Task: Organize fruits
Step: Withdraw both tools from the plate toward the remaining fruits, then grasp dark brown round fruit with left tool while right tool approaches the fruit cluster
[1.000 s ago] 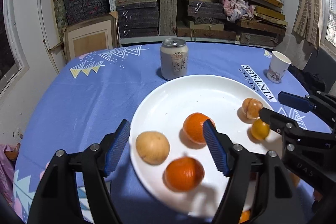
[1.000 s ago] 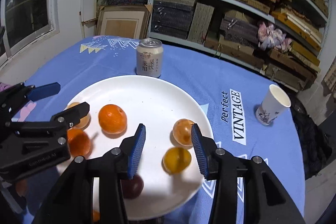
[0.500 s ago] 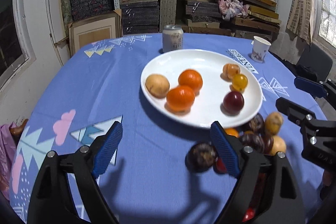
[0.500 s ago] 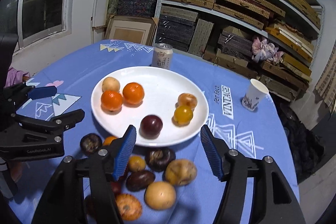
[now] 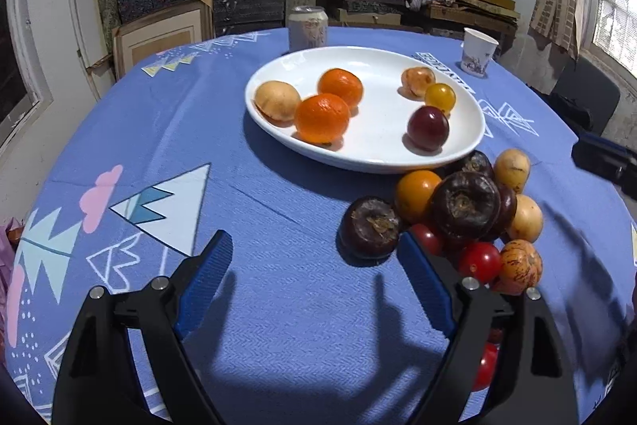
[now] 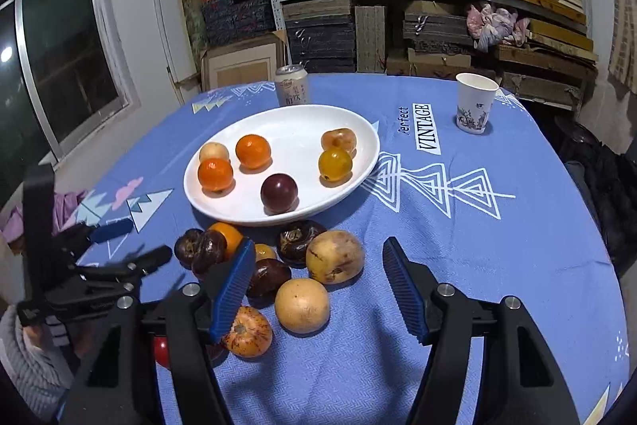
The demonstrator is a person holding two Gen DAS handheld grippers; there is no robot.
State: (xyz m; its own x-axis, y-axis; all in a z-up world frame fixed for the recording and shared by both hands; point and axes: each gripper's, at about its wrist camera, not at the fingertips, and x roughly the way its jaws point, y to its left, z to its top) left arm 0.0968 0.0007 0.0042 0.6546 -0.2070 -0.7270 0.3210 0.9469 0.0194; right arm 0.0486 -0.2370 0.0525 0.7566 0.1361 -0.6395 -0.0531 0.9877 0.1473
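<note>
A white plate (image 5: 278, 136) (image 6: 358, 166) on the blue cloth holds two oranges (image 5: 322, 117), a tan fruit, a peach-coloured one, a yellow one (image 6: 335, 164) and a dark red plum (image 6: 279, 192). In front of it lies a heap of loose fruit (image 5: 466, 210): dark brown ones, tan ones, an orange, red tomatoes. My left gripper (image 5: 314, 277) (image 6: 133, 245) hangs open over bare cloth, left of the heap. My right gripper (image 6: 318, 285) is over the heap with its jaws opening. A round tan fruit (image 6: 302, 305) lies between the fingers, untouched.
A drink can (image 6: 292, 86) stands behind the plate and a paper cup (image 6: 475, 102) at the far right. Stacked boxes on shelves fill the back wall. A grey knitted sleeve (image 6: 24, 361) shows at lower left. The table edge curves off on both sides.
Both grippers have drawn back from above the plate to the near side, so the loose heap came into view. Both sets of jaws stand wider than before.
</note>
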